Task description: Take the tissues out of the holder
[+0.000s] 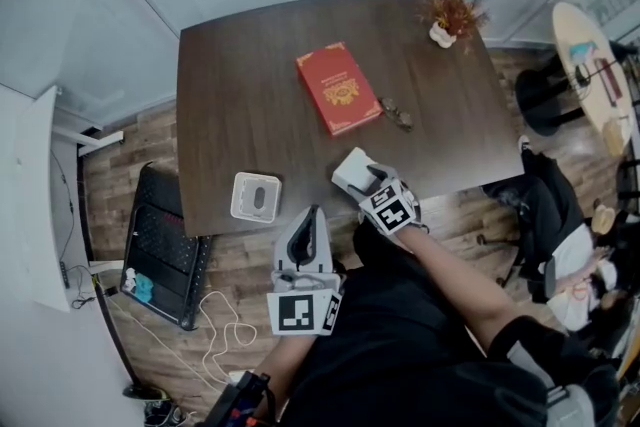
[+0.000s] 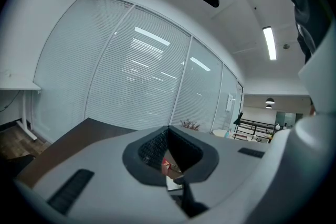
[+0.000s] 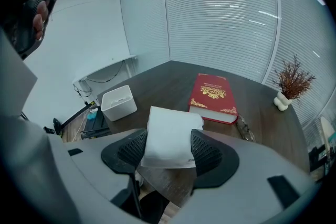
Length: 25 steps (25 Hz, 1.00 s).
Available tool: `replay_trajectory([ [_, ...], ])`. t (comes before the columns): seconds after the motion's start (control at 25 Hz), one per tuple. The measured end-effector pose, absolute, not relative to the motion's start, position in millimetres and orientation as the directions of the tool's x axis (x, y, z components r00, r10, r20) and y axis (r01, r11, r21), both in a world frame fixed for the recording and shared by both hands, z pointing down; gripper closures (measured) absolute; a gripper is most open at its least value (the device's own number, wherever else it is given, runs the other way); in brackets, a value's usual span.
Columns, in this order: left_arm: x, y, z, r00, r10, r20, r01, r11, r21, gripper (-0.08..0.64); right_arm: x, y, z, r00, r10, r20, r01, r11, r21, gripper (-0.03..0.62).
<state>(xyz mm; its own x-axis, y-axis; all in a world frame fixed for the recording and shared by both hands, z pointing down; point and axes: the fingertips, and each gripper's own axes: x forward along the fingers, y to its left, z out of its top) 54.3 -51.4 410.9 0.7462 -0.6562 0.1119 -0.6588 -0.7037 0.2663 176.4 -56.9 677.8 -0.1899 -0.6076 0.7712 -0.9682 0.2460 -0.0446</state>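
The white tissue holder (image 1: 241, 198) (image 3: 113, 108) sits near the table's front edge, left of centre, its top open. My right gripper (image 1: 360, 177) (image 3: 169, 147) points steeply down over the front edge. It is shut on a white tissue pack (image 1: 351, 169) (image 3: 170, 131), whose sides are pressed by both pads. The pack hangs just above the dark tabletop, to the right of the holder and apart from it. My left gripper (image 1: 311, 213) (image 2: 170, 165) hovers level, just off the table's front edge, below the holder. Its jaws stand together with nothing between them.
A red book (image 1: 338, 87) (image 3: 214, 96) lies mid-table, with a small dark object (image 1: 397, 113) beside it. A dried plant in a white vase (image 1: 452, 15) (image 3: 287, 86) stands at the far right corner. A black rack (image 1: 165, 255) and cables lie on the floor at left.
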Motion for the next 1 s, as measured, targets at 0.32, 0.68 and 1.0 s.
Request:
replay_trajectory([
  [0.32, 60, -51, 410, 0.748, -0.656, 0.103, -0.656, -0.706, 0.266, 0.563, 182, -52, 680, -0.179, -0.603, 0.777, -0.972, 0.231, -0.044, 0.315],
  [0.68, 67, -49, 407, 0.761, -0.643, 0.087, -0.638, -0.718, 0.277, 0.563, 197, -53, 686, -0.152, -0.593, 0.791, -0.981, 0.191, -0.045, 0.316],
  [1.0, 62, -45, 410, 0.76, -0.644, 0.09, -0.639, -0.715, 0.283, 0.563, 206, -46, 704, -0.136, -0.575, 0.807, -0.983, 0.179, -0.039, 0.319],
])
